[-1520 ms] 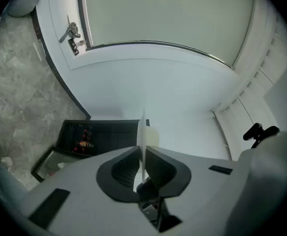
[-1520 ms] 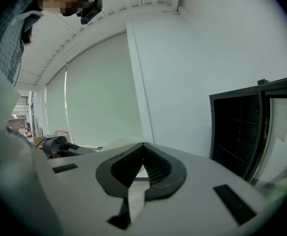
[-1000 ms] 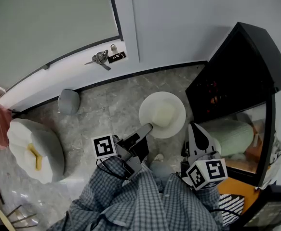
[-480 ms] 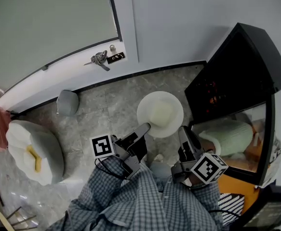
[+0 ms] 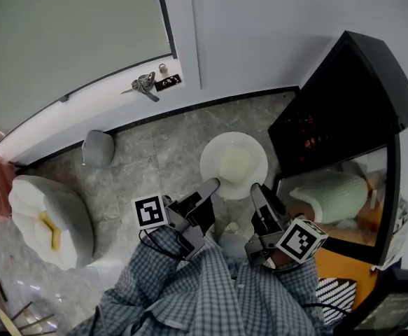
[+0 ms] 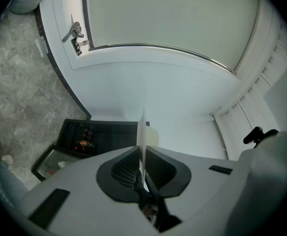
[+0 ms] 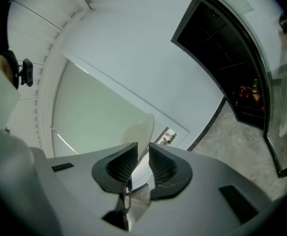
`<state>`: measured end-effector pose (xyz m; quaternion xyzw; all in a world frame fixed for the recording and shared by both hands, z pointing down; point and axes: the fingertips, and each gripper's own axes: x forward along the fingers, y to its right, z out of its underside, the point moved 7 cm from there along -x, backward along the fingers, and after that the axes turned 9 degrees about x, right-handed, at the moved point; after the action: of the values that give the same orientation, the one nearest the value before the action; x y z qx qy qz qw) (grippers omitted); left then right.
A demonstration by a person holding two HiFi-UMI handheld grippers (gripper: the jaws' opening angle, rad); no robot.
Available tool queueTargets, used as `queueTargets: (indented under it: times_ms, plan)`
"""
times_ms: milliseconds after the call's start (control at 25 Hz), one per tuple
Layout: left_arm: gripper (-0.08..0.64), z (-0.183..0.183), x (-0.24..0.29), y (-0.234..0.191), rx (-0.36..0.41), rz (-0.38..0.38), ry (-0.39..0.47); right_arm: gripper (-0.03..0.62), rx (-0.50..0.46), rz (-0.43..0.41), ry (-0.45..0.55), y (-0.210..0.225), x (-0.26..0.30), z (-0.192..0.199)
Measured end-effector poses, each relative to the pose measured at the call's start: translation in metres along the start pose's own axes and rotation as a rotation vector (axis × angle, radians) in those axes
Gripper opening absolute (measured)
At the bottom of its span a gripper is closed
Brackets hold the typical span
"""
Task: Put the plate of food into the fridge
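Above the stone floor (image 5: 158, 152), left of the open fridge (image 5: 343, 110), the left gripper (image 5: 213, 184) is pinching the plate (image 5: 221, 149) at its near rim, while the right gripper (image 5: 255, 187) is straddling that rim, jaws slightly apart (food (image 5: 237, 164) is sitting mid-plate).

left gripper (image 5: 213, 185): pointing forward and rightward, its marker cube sitting at the rear; jaws pressing together on the near-left rim of the plate (image 5: 233, 165).
right gripper (image 5: 257, 189): pointing forward and leftward, its cube tilting outward; jaws standing slightly apart, straddling the plate's near-right rim.
arms (image 5: 190, 285): both forearms, wearing checked sleeves, extending side by side and angling the grippers toward each other.
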<state>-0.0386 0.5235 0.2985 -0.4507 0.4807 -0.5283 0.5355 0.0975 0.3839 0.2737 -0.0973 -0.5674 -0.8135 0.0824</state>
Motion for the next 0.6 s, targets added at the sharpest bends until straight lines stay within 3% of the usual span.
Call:
queueTargets:
  times_ms: [600]
  plan:
    - [0.032, -0.008, -0.014, -0.003, -0.018, 0.024, -0.03, 0.066, -0.015, -0.002, 0.056, -0.01, 0.003, 0.018]
